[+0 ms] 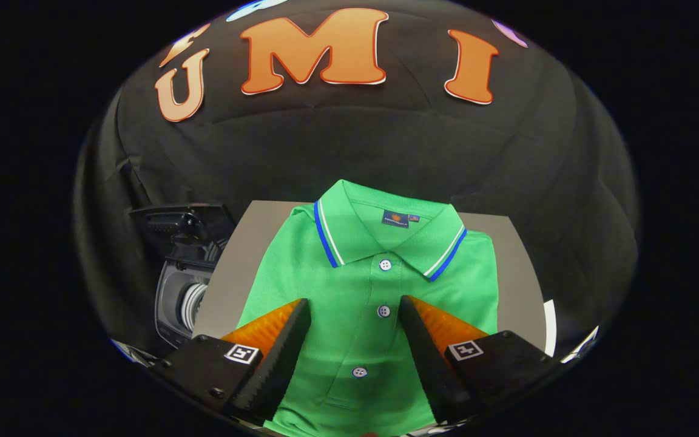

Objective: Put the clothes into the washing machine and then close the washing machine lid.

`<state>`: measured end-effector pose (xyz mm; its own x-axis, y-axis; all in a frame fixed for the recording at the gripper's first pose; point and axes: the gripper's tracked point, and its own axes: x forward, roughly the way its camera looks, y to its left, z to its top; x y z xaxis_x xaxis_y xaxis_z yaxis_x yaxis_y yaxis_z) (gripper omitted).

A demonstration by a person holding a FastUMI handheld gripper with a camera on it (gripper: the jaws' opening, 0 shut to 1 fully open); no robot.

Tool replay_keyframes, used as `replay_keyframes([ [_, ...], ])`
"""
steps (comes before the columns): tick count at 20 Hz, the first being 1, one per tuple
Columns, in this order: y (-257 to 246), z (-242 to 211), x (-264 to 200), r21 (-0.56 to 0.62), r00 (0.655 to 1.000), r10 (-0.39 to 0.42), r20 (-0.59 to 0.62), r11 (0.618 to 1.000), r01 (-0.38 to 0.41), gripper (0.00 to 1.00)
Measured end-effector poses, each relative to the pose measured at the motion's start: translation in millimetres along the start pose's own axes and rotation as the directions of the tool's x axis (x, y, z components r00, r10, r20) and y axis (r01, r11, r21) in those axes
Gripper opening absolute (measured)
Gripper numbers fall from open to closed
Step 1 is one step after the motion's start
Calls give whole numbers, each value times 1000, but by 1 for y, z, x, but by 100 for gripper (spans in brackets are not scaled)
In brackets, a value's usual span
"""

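The green polo shirt lies folded flat on the counter, washing machine just beside it; your claw hangs spread over its buttons, gripping nothing; it looks soft and light, so pinch a bunched fold near the placket.

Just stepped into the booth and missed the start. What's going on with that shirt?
A person is holding a hand-held claw open above a folded green polo shirt with a blue-and-white striped collar, which lies flat on a grey table. The fingers straddle the button placket, gripping nothing. The dark washing machine stands beside the table with its lid up. Nothing is loaded yet.
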<state>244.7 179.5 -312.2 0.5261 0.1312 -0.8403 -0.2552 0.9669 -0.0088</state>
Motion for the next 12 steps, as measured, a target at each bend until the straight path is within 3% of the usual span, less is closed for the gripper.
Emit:
replay_keyframes([
  [2, -6, 0, 2, 37, 999, -10, 31, 999, 9, 97],
  [5, -11, -1, 1, 53, 998, -37, 52, 998, 34, 78],
  [9, -14, -1, 3, 93, 997, -70, 45, 994, 66, 38],
  [10, -15, 2, 2, 96, 995, -91, 48, 992, 86, 38],
  [12, -14, 2, 2, 59, 990, -127, 60, 991, 123, 20],
])
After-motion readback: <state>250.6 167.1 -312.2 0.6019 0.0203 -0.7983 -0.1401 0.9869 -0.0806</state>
